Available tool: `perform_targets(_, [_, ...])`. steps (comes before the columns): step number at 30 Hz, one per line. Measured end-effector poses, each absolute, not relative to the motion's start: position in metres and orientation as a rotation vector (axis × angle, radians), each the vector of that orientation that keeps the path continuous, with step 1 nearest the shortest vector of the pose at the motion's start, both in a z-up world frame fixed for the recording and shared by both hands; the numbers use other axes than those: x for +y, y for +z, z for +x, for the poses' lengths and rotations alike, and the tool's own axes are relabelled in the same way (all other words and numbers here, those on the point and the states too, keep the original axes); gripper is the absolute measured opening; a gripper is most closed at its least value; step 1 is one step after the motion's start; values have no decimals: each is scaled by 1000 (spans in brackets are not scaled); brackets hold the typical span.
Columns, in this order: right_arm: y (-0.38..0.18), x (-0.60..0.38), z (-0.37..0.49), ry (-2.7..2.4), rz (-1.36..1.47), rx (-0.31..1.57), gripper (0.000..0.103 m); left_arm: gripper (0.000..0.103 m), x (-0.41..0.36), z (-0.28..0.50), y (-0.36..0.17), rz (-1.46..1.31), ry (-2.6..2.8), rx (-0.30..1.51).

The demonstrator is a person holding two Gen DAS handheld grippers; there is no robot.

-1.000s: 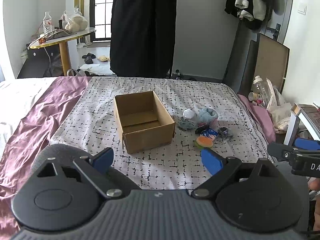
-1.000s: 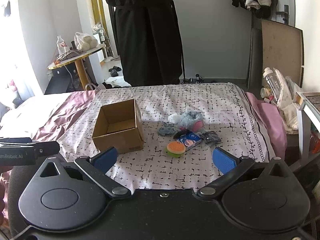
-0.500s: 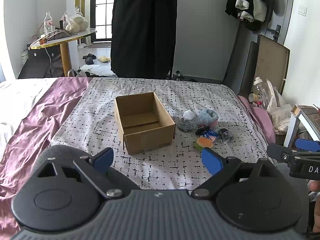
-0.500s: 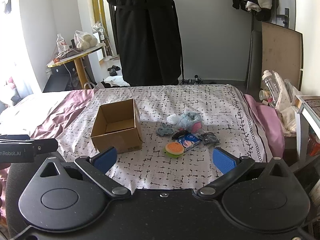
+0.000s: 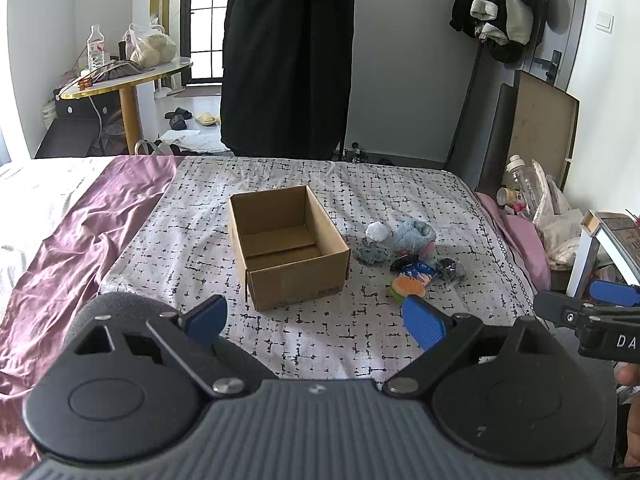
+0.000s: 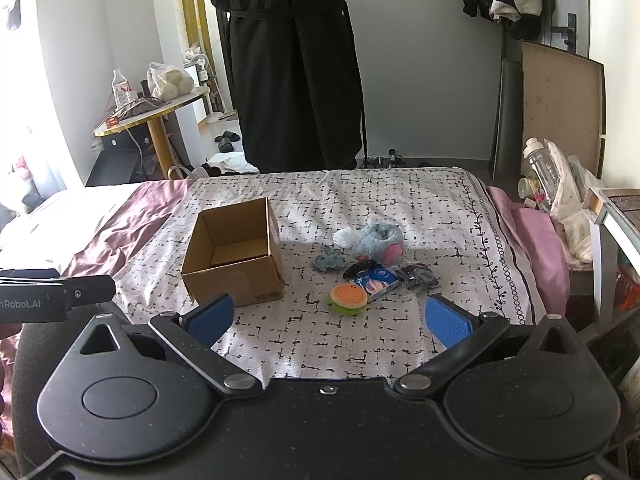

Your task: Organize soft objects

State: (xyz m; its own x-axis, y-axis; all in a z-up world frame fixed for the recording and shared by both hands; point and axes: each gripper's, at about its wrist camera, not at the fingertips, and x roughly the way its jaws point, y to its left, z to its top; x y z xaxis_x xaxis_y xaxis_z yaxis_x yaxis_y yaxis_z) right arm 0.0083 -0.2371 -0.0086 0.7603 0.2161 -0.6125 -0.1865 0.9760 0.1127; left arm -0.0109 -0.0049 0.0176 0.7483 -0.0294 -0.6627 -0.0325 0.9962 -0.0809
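An open, empty cardboard box (image 5: 286,246) (image 6: 234,254) stands on the patterned bedspread. To its right lies a cluster of soft things: a light-blue plush (image 5: 414,234) (image 6: 380,238), a white ball (image 5: 377,233), a small grey plush (image 6: 330,261), a burger-shaped toy (image 5: 407,286) (image 6: 348,298), a blue packet (image 6: 376,283) and a dark bundle (image 6: 420,275). My left gripper (image 5: 316,320) hovers open near the bed's front edge, short of the box. My right gripper (image 6: 330,316) is open too, just before the burger toy. Neither holds anything.
A person in a long black coat (image 5: 286,56) stands at the far side of the bed. A round table (image 5: 128,80) with a bottle and bag is at back left. Bottles and bags (image 6: 556,184) crowd a stand on the right. Purple sheet (image 5: 80,232) covers the bed's left.
Both grippers have risen and edged slightly forward, so the box and the pile sit a little lower in view. Nothing on the bed has moved.
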Motion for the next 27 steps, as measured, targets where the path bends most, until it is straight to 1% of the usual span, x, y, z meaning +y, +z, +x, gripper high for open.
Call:
perform_targets(14, [-14,-241,13,229,62,679,103,94,-6,-6,18,-82,2,724])
perform_targets(27, [-43,-268,40,246,159,726,103,94,-30,22,1,-62,-40,716])
